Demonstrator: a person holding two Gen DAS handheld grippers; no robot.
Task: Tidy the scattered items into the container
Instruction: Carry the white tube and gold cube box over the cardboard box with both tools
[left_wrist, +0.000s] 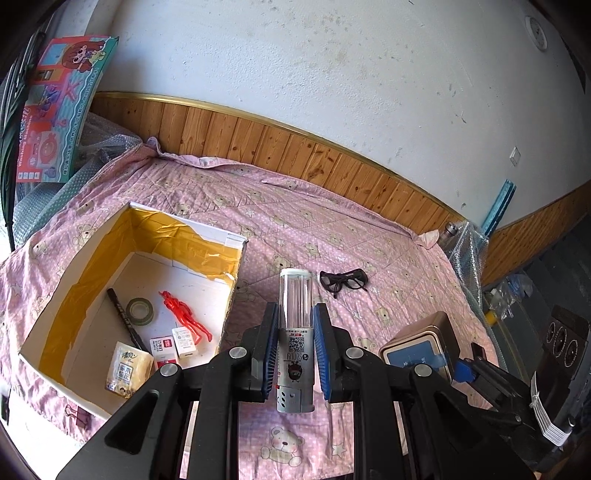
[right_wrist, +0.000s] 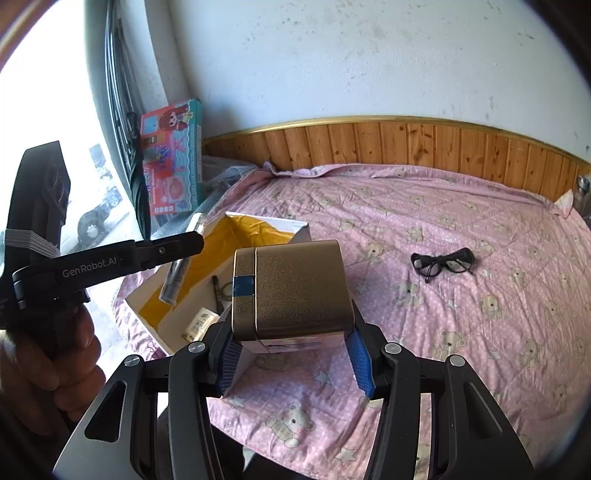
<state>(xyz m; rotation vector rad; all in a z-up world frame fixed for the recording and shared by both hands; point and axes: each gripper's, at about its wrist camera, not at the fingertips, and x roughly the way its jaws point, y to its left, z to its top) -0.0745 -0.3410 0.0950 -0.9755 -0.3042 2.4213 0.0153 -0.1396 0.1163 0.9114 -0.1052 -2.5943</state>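
Pink bear-print bedspread (left_wrist: 369, 236), open cardboard box (left_wrist: 236, 284) at left, both tongs loaded: left gripper (left_wrist: 295, 354) clenched on a clear-topped tube (left_wrist: 295, 314) just right of the box, right gripper (right_wrist: 291, 347) clamped on a bronze tin (right_wrist: 295, 288). Best swing the tube over the rim, lower it, then let go. Black glasses (left_wrist: 343, 280) wait on the quilt.

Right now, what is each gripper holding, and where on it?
The left gripper clamps the clear-topped tube around its labelled middle. The right gripper grips the gold tin by its lower side walls.
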